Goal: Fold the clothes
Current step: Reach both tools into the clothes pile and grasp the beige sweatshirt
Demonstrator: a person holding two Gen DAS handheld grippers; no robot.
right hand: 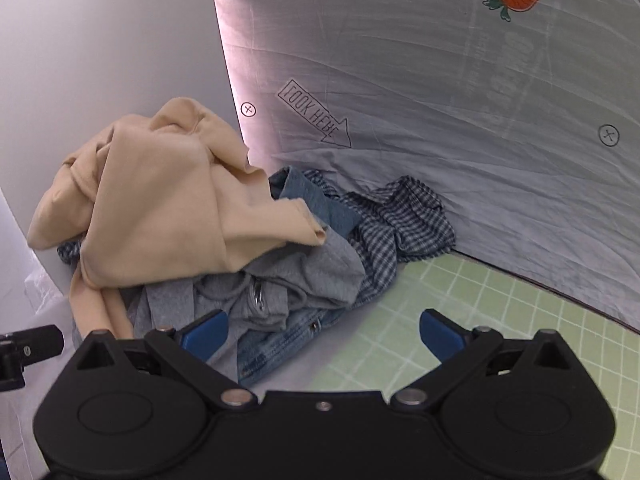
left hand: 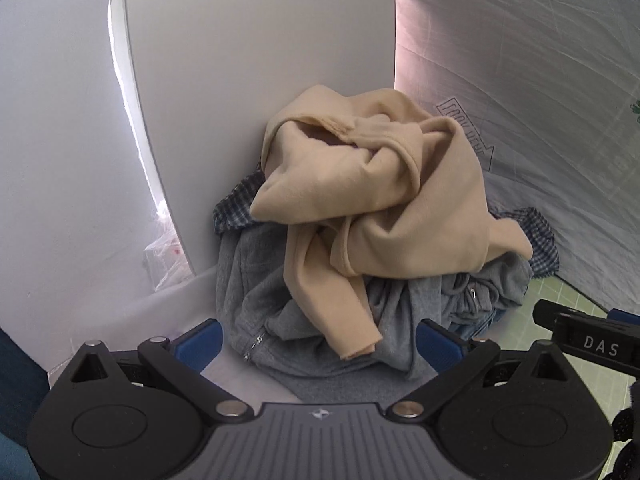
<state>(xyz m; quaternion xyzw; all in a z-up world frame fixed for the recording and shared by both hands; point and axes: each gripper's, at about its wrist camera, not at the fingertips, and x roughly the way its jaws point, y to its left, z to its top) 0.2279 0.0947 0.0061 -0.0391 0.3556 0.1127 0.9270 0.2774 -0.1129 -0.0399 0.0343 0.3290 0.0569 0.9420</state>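
Clothes pile (left hand: 360, 248) heaped in corner against white panel (left hand: 256, 60) and printed sheet (right hand: 440, 100), nothing folded yet. Beige sweatshirt (right hand: 160, 208) on top; grey hoodie (left hand: 260, 300), jeans (right hand: 280, 344), checked shirt (right hand: 400, 216) beneath. Left gripper (left hand: 318, 340) fingers spread, empty, beige sleeve end (left hand: 356, 344) just ahead between them. Right gripper (right hand: 324, 332) fingers spread, empty, over jeans edge and green grid mat (right hand: 500, 312). Judgement: step = pull one garment. Take beige first, topmost. Pinch single layer at sleeve or hem, lift clear so grey drawcord doesn't drag, spread on mat.
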